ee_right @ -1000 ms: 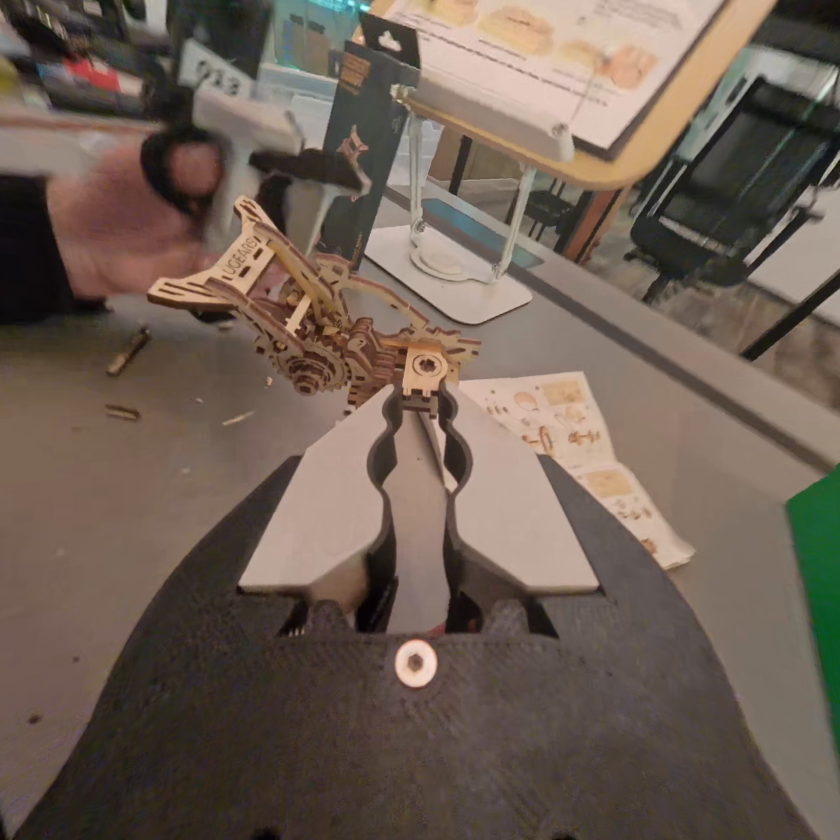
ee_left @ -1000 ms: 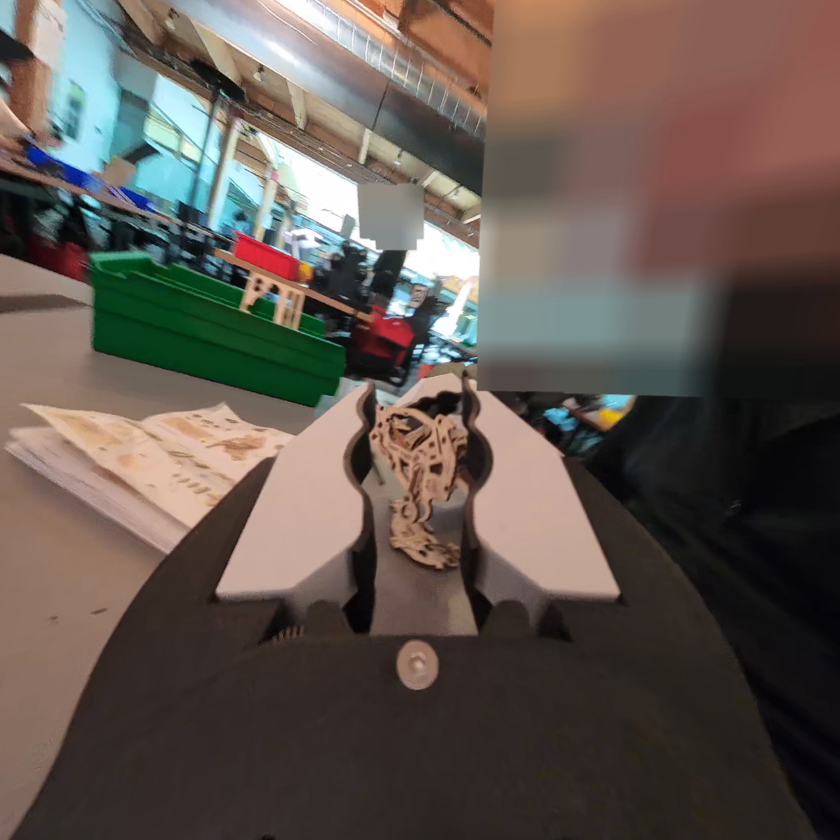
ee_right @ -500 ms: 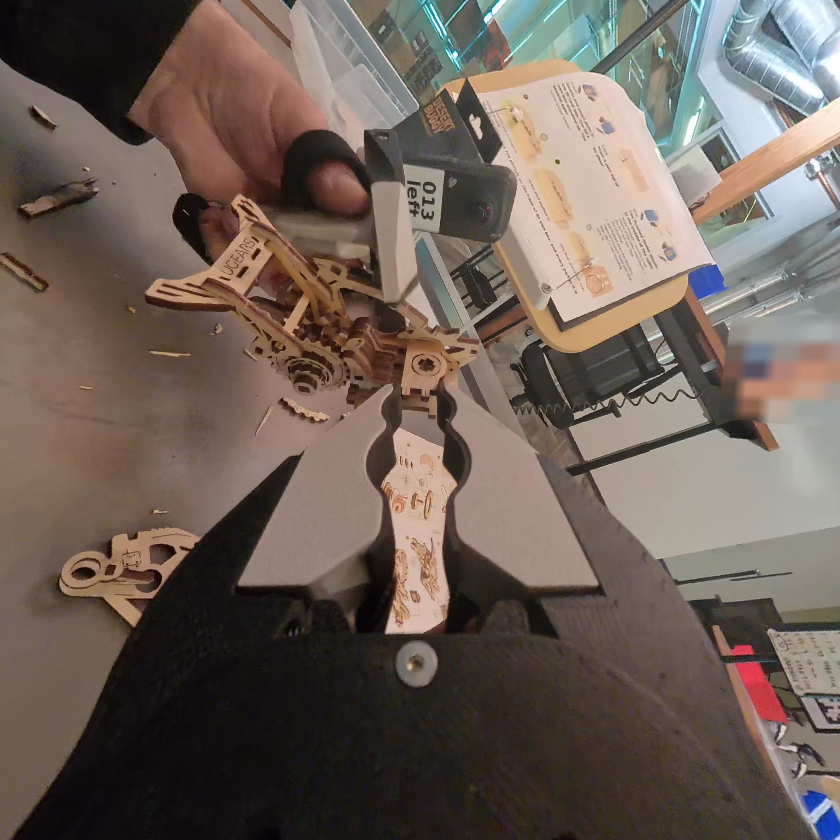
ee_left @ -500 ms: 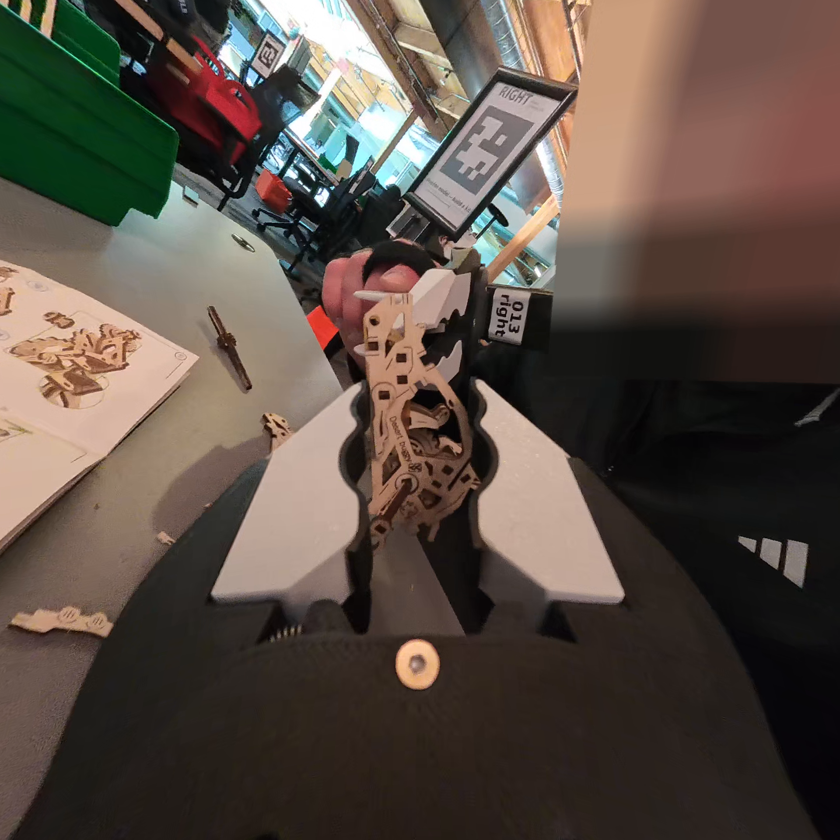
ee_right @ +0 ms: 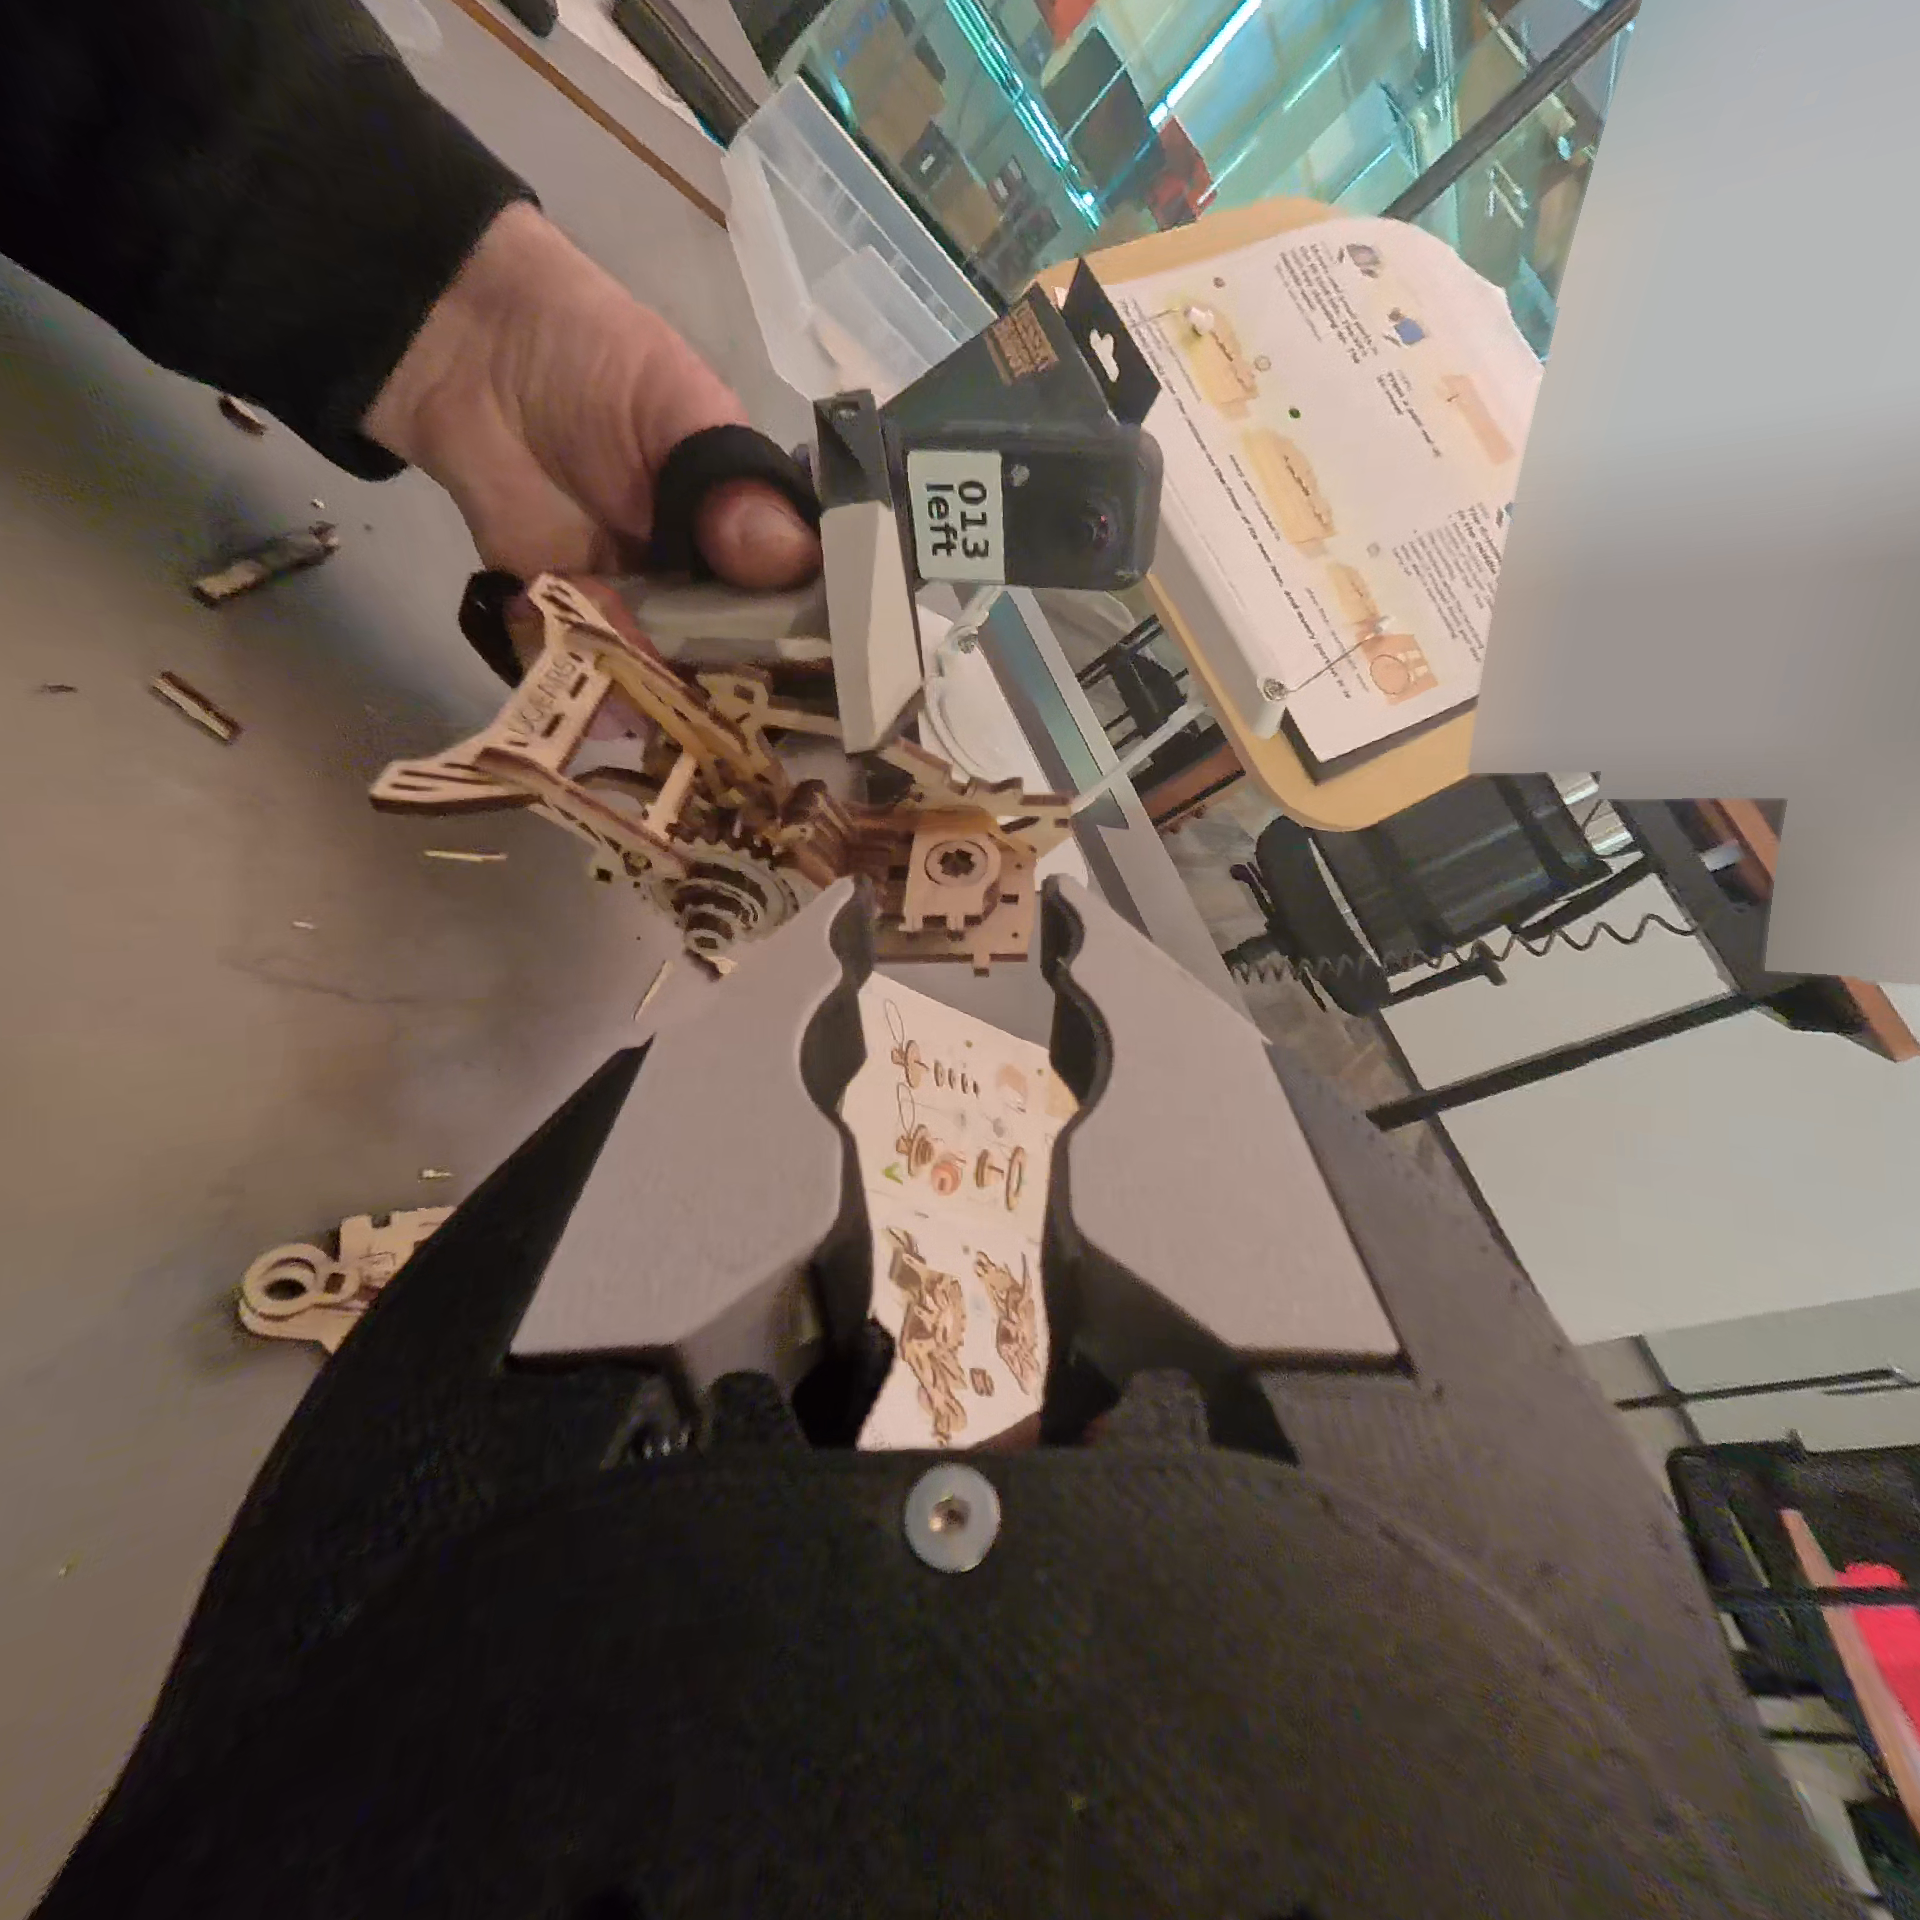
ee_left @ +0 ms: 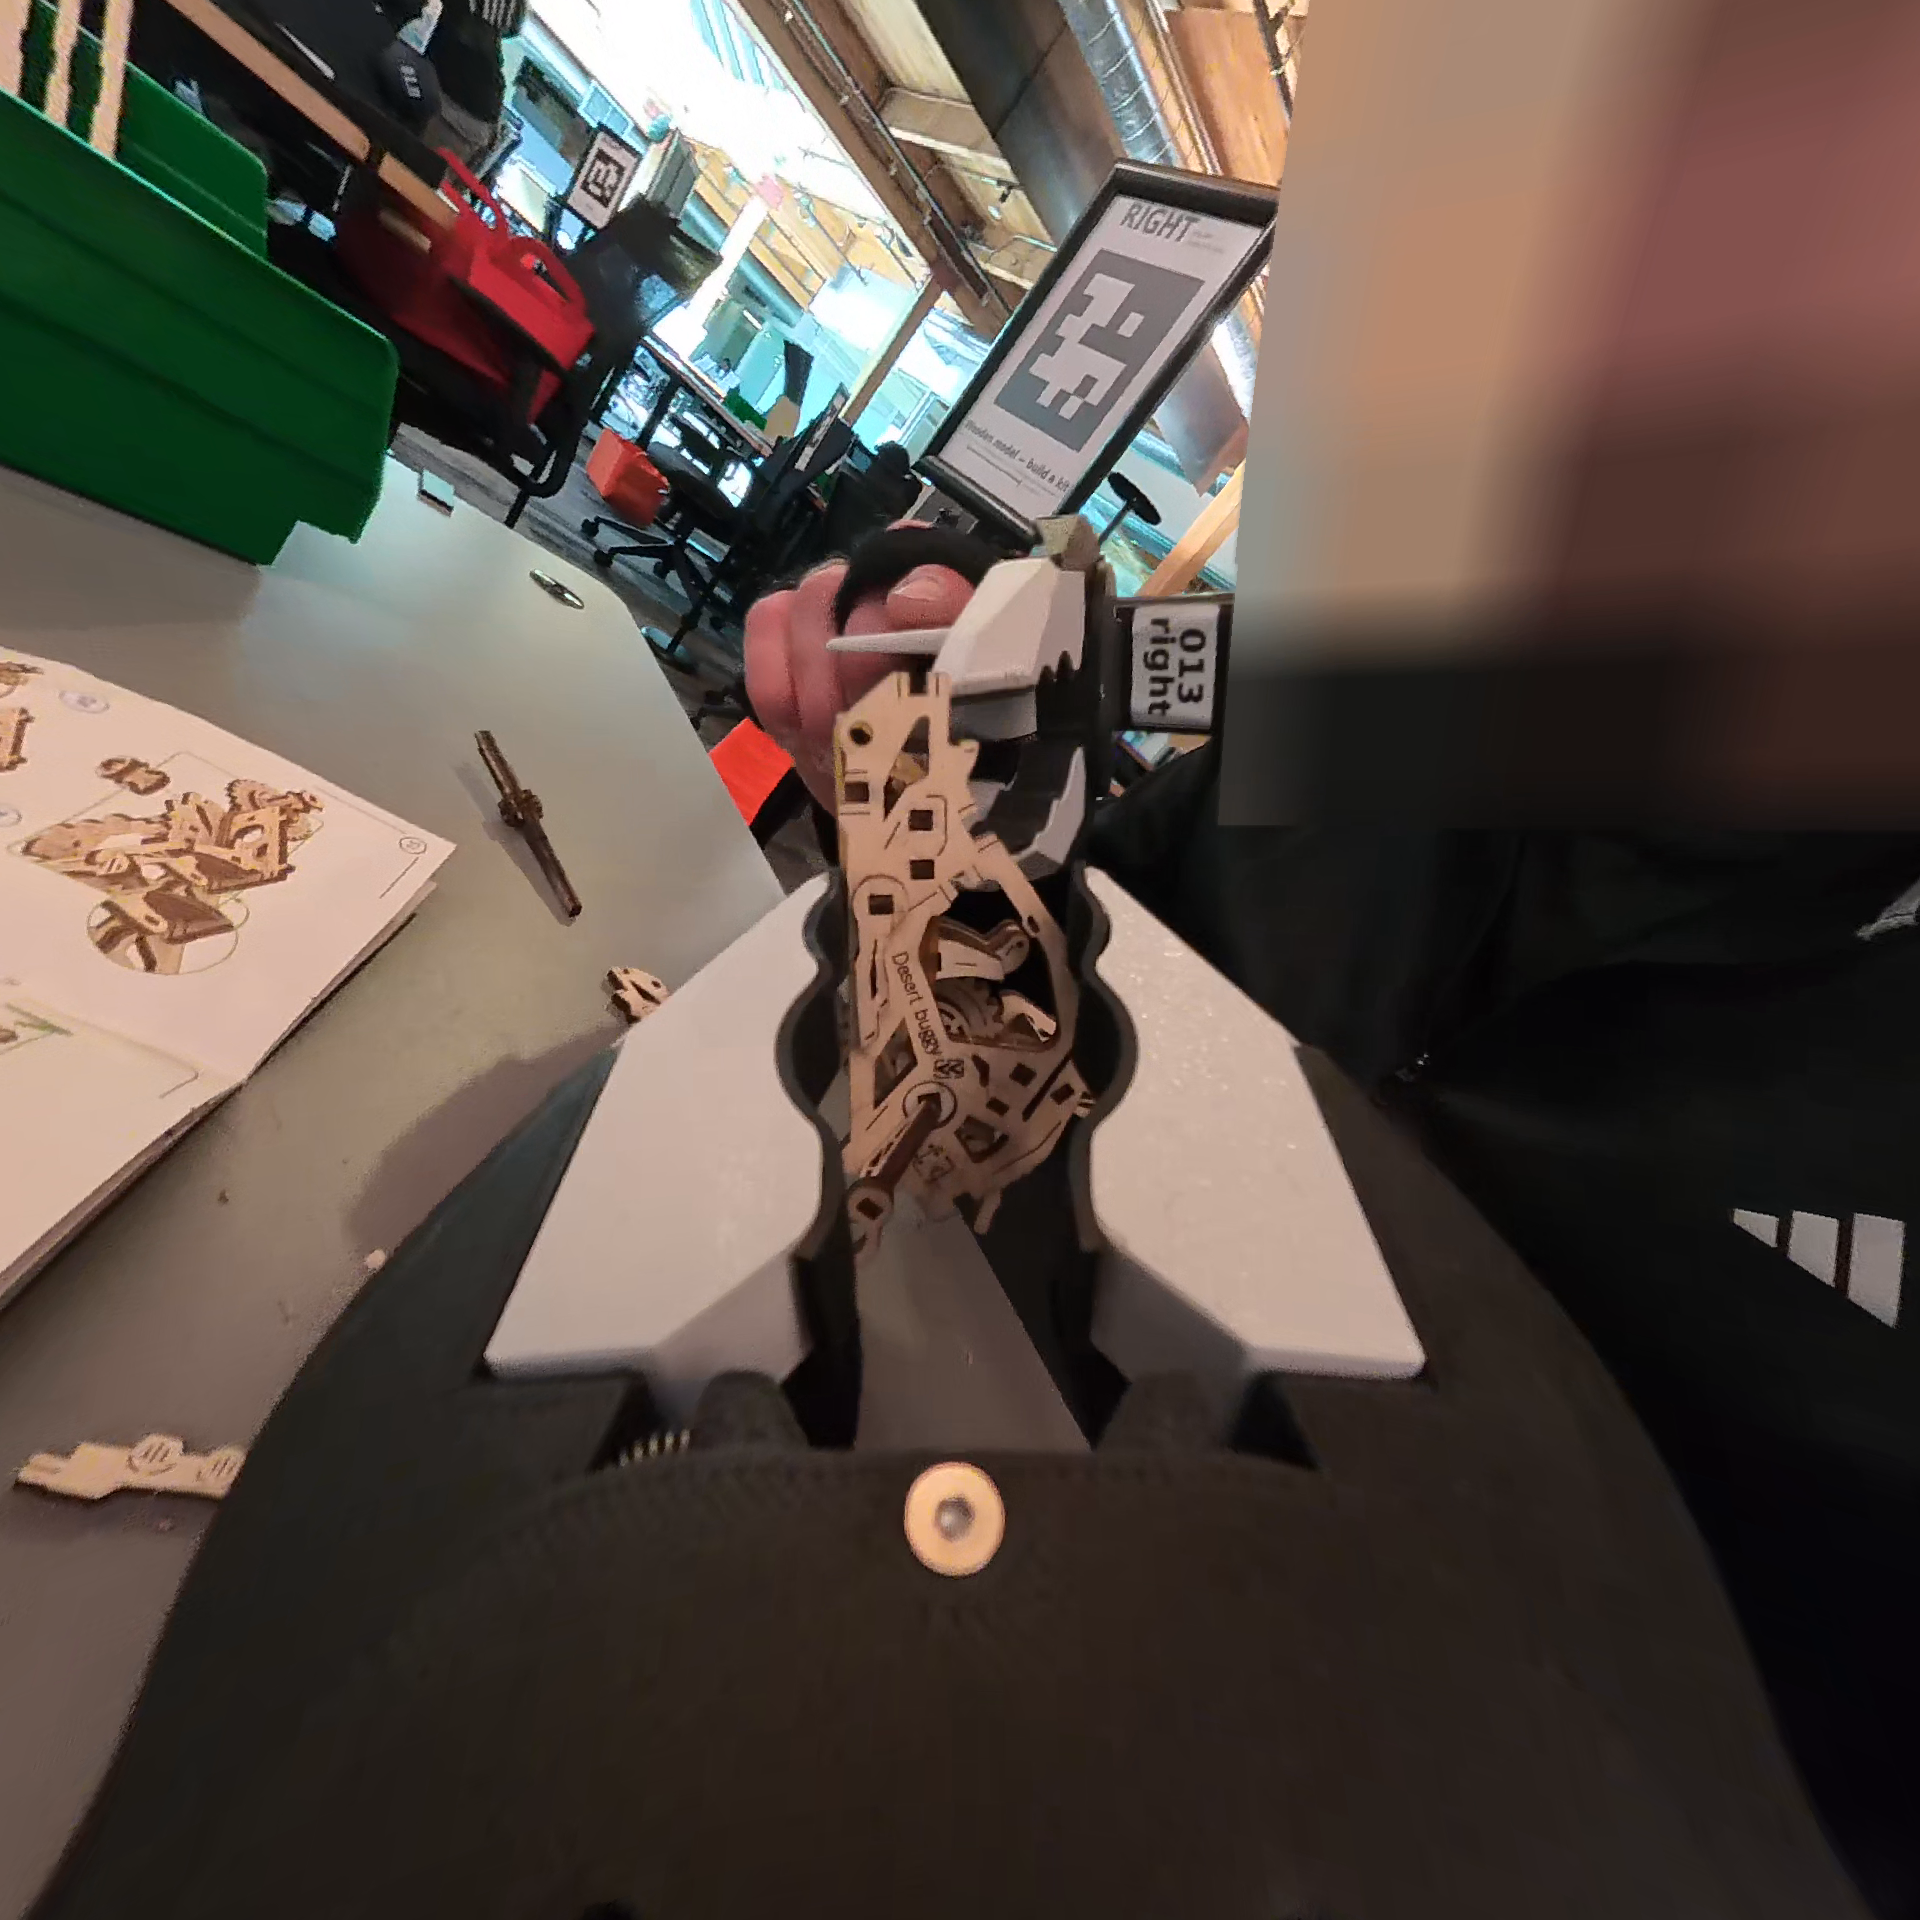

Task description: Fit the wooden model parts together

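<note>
Both hand-held grippers point(ee_left: 951, 925) point(ee_right: 951, 894) pinching wooden model point(ee_left: 935, 997), upright lengthwise

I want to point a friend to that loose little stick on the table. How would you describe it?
On the grey table, find the open instruction booklet. Just past its right corner lies the stick, alone on bare tabletop. It is dark brown, thin and round with a small collar near one end, unlike the pale flat cut-outs nearby.
</note>
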### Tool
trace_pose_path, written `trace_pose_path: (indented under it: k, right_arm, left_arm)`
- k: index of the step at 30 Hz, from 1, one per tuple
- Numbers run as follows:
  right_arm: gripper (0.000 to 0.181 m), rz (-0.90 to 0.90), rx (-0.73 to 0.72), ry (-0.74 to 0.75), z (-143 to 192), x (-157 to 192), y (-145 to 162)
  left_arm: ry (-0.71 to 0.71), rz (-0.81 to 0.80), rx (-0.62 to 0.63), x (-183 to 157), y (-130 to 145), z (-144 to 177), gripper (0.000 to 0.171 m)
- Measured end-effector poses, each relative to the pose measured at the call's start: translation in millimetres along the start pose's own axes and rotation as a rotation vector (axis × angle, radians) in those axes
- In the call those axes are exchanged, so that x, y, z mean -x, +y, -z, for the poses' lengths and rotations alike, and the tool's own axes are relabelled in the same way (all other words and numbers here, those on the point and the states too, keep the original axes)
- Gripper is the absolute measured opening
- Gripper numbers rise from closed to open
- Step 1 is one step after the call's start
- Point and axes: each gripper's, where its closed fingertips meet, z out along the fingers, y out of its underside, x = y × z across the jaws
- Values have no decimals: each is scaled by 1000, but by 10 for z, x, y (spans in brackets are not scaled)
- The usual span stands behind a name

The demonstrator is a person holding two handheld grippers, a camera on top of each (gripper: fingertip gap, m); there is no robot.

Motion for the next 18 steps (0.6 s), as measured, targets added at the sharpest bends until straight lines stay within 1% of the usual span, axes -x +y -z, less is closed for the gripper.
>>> trace_pose_path:
  k: [3, 6, 8, 10, 12, 15, 16, 18]
  right_arm:
    - [22, 33, 25, -10, -38, 33, 18]
    - [16, 22, 28, -22, -71, 57, 31]
    - [16, 9, 42, -25, -78, 52, 63]
    - [24, -43, 49, -41, -74, 48, 91]
    - [26, -51, 52, -56, -66, 67, 110]
    - [22, -69, 72, -66, -67, 92, 154]
    - [17, -84, 71, -66, -60, 87, 167]
    - [15, -109, 64, -61, -55, 77, 178]
  left_arm:
    - [0, -12, 19, 7, 27, -49, 39]
    - [14, 0, 45, 17, 83, -100, 39]
    - [11, 5, 40, 45, 83, -101, 39]
    - [13, 21, 24, 67, 70, -91, 39]
    - [9, 21, 23, 86, 75, -96, 39]
    - [0, 26, 29, 124, 96, -103, 39]
    - [1, 28, 34, 124, 107, -109, 39]
    - [2, 38, 29, 131, 104, -116, 39]
